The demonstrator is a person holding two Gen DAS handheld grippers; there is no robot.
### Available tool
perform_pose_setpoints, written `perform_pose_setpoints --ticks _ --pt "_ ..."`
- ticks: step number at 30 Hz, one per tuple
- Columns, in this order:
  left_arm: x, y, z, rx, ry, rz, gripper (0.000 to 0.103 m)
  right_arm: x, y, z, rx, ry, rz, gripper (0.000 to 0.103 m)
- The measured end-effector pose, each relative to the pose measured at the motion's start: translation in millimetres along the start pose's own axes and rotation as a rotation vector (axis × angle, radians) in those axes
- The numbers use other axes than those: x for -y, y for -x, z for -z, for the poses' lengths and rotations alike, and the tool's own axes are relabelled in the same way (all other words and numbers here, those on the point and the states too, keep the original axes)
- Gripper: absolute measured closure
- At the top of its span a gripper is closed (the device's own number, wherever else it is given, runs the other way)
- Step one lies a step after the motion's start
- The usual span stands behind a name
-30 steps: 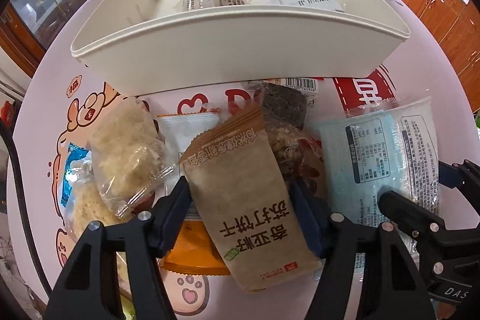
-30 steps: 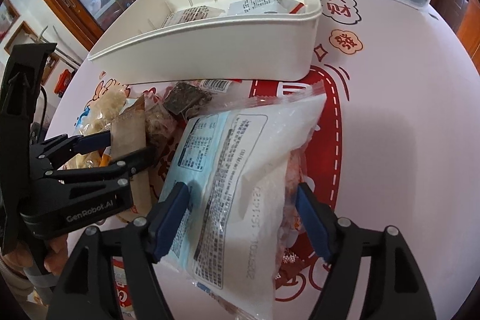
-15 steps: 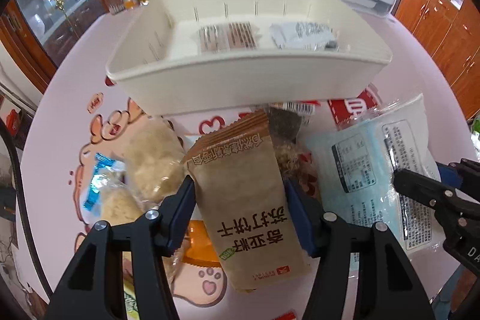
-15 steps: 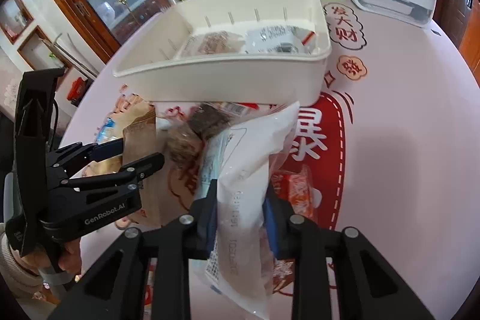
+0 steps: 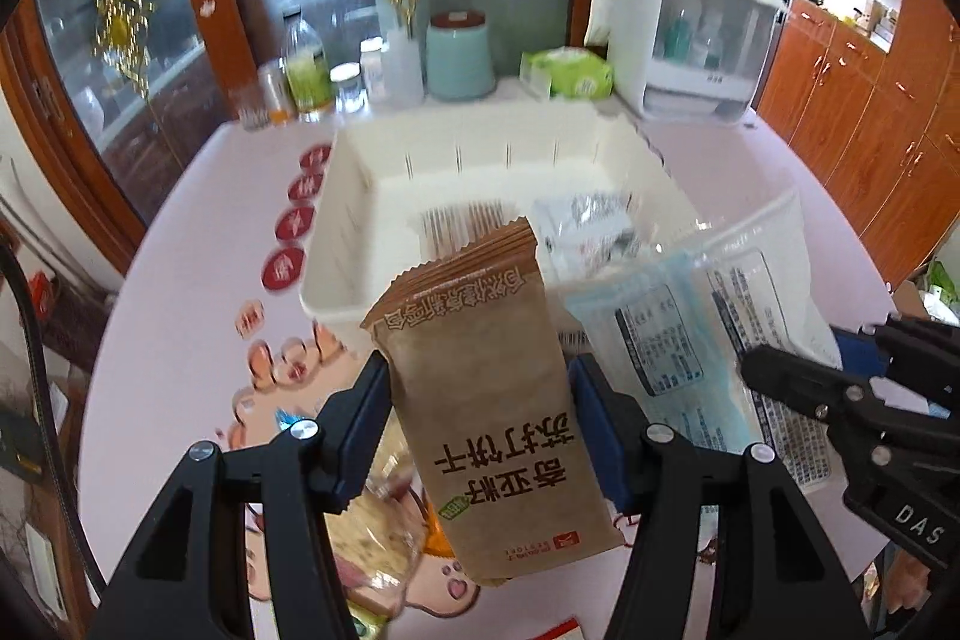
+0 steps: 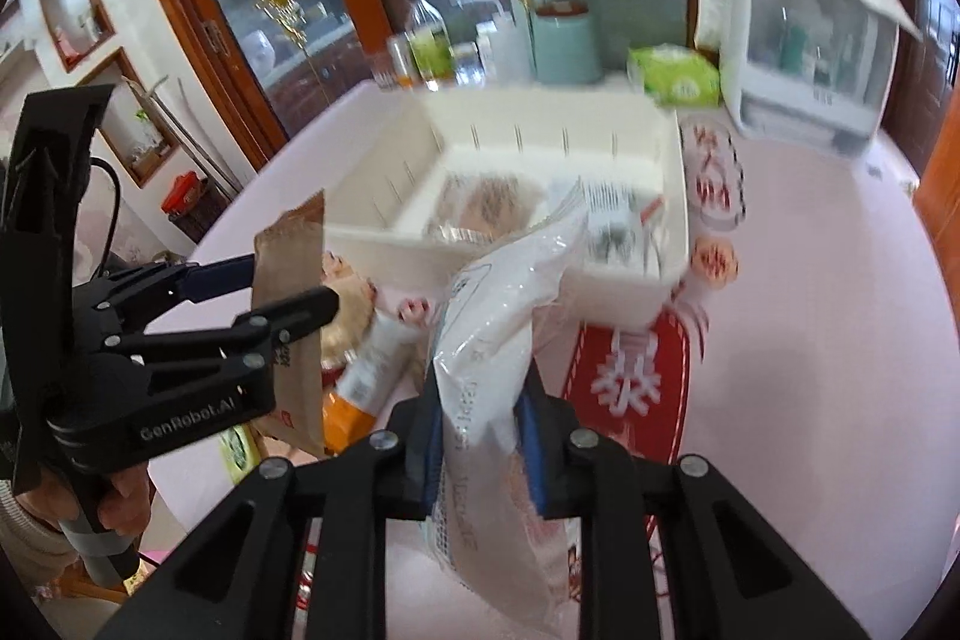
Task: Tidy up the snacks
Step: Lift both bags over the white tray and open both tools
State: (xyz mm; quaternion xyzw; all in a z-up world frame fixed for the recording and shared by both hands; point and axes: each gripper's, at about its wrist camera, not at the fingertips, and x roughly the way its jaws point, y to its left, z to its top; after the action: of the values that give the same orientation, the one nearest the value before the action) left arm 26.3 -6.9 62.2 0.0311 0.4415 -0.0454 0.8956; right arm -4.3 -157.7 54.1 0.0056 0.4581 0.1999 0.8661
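The left claw (image 5: 477, 421) is clenched on a brown cracker packet (image 5: 492, 400), held above the desk (image 5: 180, 292). The right claw (image 6: 477, 436) is closing on a pale plastic bag (image 6: 498, 340) pinched between its pads. Beyond both sits the white bin (image 5: 342, 220), two packets inside.

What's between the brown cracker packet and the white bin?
Nothing but air. In the left wrist view, the brown cracker packet hangs in the left tool, just before the white bin.
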Motion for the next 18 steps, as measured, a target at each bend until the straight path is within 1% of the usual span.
perform_pose_setpoints --ticks 4,8,11,15,18 --pt "-2 15 -23 0.045 -0.032 -0.011 0.045 -9 19 -25 0.064 0.038 0.009 0.081" --pt "-4 27 -52 0.091 -0.056 -0.011 0.045 -15 35 -53 0.130 0.061 0.036 0.081" --pt "-4 33 -75 0.130 -0.075 -0.025 0.045 -20 45 -75 0.173 0.071 0.057 0.081" --pt "-3 33 -108 0.170 -0.098 -0.034 0.045 -24 54 -106 0.239 0.096 0.109 0.081" --pt "-1 29 -131 0.189 -0.112 -0.050 0.045 -22 54 -129 0.268 0.087 0.140 0.081"
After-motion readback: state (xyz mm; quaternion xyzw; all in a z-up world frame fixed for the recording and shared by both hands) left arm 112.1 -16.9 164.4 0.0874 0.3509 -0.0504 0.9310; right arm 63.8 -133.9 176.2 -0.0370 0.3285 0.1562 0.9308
